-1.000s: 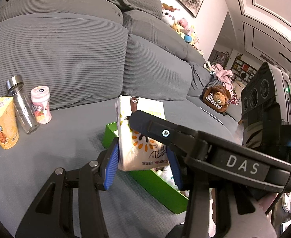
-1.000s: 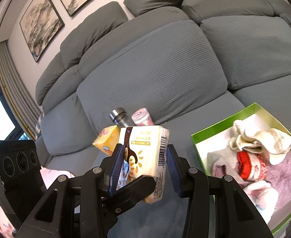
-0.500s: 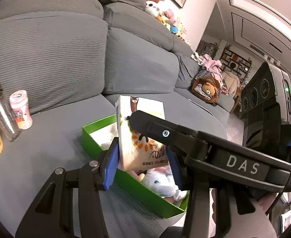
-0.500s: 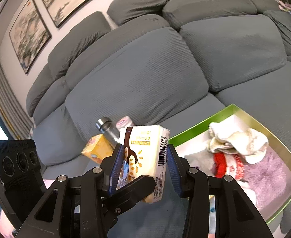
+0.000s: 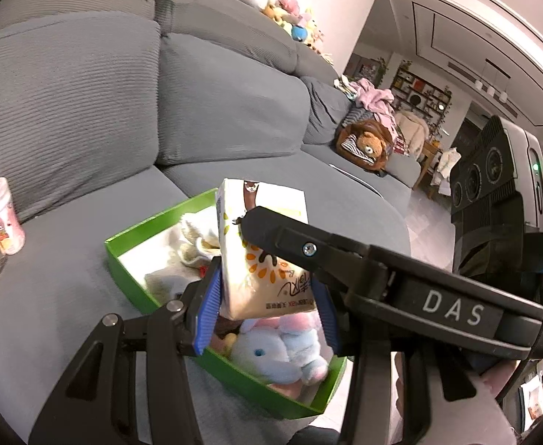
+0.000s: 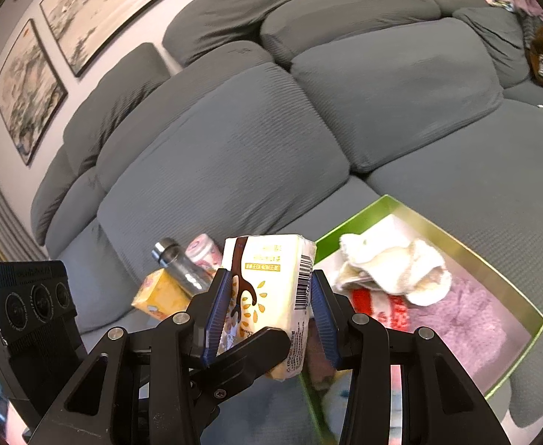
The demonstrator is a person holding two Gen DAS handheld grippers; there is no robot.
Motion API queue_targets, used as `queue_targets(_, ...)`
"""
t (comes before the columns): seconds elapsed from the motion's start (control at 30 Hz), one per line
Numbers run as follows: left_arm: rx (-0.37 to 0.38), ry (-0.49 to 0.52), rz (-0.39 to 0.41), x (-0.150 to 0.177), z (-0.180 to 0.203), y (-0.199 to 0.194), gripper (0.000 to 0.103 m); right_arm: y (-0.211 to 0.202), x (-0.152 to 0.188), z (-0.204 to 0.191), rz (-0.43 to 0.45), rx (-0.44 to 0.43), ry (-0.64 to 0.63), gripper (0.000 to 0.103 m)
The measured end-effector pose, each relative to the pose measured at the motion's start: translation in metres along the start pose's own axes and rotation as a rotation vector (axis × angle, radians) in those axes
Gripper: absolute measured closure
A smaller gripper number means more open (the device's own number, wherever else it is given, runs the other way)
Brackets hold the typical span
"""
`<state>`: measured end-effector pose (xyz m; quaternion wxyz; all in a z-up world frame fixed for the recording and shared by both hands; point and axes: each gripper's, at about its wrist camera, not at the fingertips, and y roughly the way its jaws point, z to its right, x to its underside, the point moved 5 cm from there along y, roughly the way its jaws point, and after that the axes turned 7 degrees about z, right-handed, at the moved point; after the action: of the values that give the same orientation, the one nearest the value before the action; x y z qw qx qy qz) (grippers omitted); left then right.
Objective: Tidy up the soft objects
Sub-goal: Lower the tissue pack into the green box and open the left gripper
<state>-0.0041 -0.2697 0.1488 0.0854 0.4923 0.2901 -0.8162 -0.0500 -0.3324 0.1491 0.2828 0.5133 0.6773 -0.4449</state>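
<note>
A soft tissue pack [image 5: 260, 248], cream with orange leaves and a brown tree, hangs upright over the green box [image 5: 123, 259]. My left gripper [image 5: 267, 307] is shut on its lower sides with blue pads. My right gripper [image 6: 271, 311] is shut on the same pack [image 6: 271, 282] from the opposite side, and one of its black fingers [image 5: 308, 248] crosses the left wrist view. The box [image 6: 456, 237] lies on the grey sofa seat and holds a white sock [image 6: 393, 270], a purple cloth [image 6: 464, 315], a red item and a pale blue plush toy [image 5: 271, 352].
Left of the box on the seat stand a pink bottle [image 5: 0, 218], a steel bottle [image 6: 182, 270] and a yellow carton [image 6: 160, 293]. Plush toys [image 5: 282, 3] line the sofa's back. A bear backpack [image 5: 367, 144] and clothes lie at the far end.
Both grippers have carried the tissue pack rightward along the sofa, from beside the bottles to above the green box. The bottles and carton have slid toward the left edge of the views.
</note>
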Motion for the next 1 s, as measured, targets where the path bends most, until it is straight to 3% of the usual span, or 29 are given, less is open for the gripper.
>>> queue_targets(0.43,0.054,-0.013,-0.088,0.005,0.012,0.032,0.058,-0.002,-0.001,0.033,-0.024,0.071,0.059,0.057)
queue_targets(1.0,0.065,-0.083,-0.238,0.028,0.012,0.070,0.059,0.015,0.014,0.079,-0.132,0.148,0.167,0.057)
